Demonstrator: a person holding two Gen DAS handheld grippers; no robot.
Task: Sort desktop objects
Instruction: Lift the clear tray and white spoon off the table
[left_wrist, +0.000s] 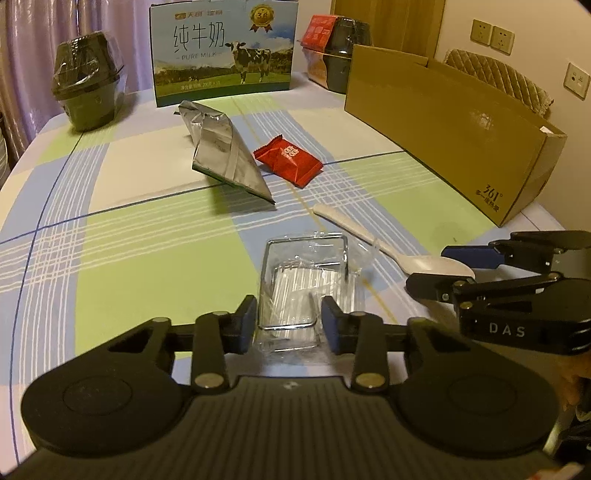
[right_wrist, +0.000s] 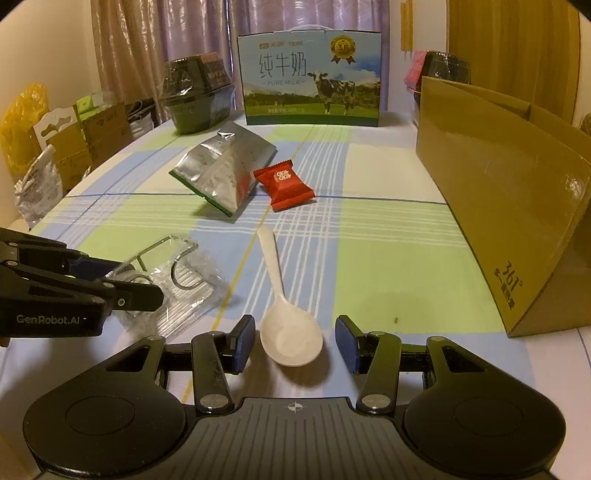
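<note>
A clear plastic packet holding a metal hook (left_wrist: 306, 280) (right_wrist: 184, 273) lies on the checked tablecloth. My left gripper (left_wrist: 290, 323) (right_wrist: 125, 280) stands open, one finger on either side of the packet's near end. A white plastic spoon (right_wrist: 280, 295) (left_wrist: 388, 247) lies to the right of it. The spoon's bowl sits between the fingers of my open right gripper (right_wrist: 295, 343) (left_wrist: 443, 273), with a gap on both sides. Farther back lie a silver foil pouch (left_wrist: 225, 147) (right_wrist: 225, 170) and a red candy packet (left_wrist: 288, 160) (right_wrist: 284, 184).
An open brown cardboard box (left_wrist: 443, 129) (right_wrist: 498, 206) stands along the right side. A milk carton box (left_wrist: 225, 48) (right_wrist: 310, 77) stands at the back, with wrapped dark bowls at the back left (left_wrist: 86, 81) and back right (left_wrist: 336, 51). Boxes and bags (right_wrist: 55, 147) stand beyond the table's left edge.
</note>
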